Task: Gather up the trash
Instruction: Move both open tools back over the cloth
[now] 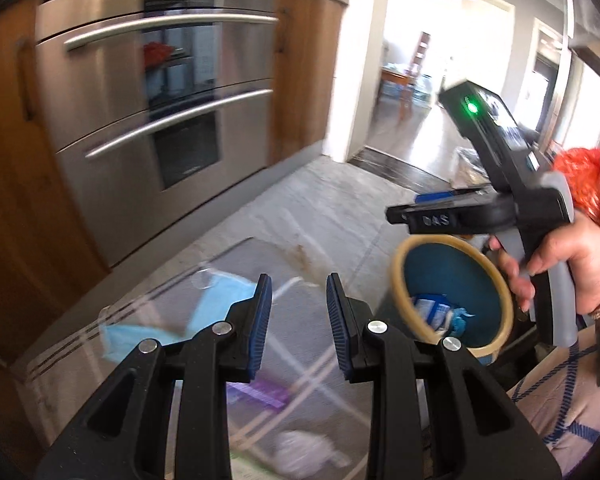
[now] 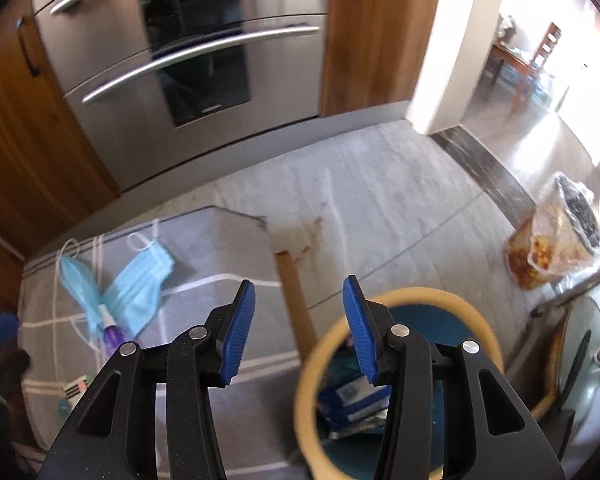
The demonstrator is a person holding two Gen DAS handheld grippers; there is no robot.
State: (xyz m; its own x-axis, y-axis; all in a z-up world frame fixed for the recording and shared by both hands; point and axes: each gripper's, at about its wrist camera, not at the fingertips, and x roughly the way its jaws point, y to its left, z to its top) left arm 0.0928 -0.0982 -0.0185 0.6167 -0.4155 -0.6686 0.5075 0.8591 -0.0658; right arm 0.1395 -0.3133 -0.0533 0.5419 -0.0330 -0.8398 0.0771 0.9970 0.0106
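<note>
A blue bin with a tan rim [image 1: 404, 280] stands on the floor and holds several pieces of trash; it also shows in the right wrist view [image 2: 472, 320]. Two blue face masks [image 2: 140, 280] lie on a grey rug [image 2: 228, 248], with a purple-capped item [image 2: 114, 336] beside them. One mask [image 1: 216, 304] shows past my left gripper [image 1: 298, 316], which is open and empty above the rug. My right gripper [image 2: 298, 320] is open and empty, partly over the bin. The right gripper's body [image 1: 500, 184] is held above the bin in the left wrist view.
A steel double oven [image 1: 160, 100] sits in wooden cabinets [image 1: 16, 184] ahead. A clear bag of food waste [image 2: 556, 236] stands on the floor at right. A purple wrapper [image 1: 256, 396] and a white crumpled piece [image 1: 300, 452] lie on the rug. A doorway [image 1: 416, 60] opens at right.
</note>
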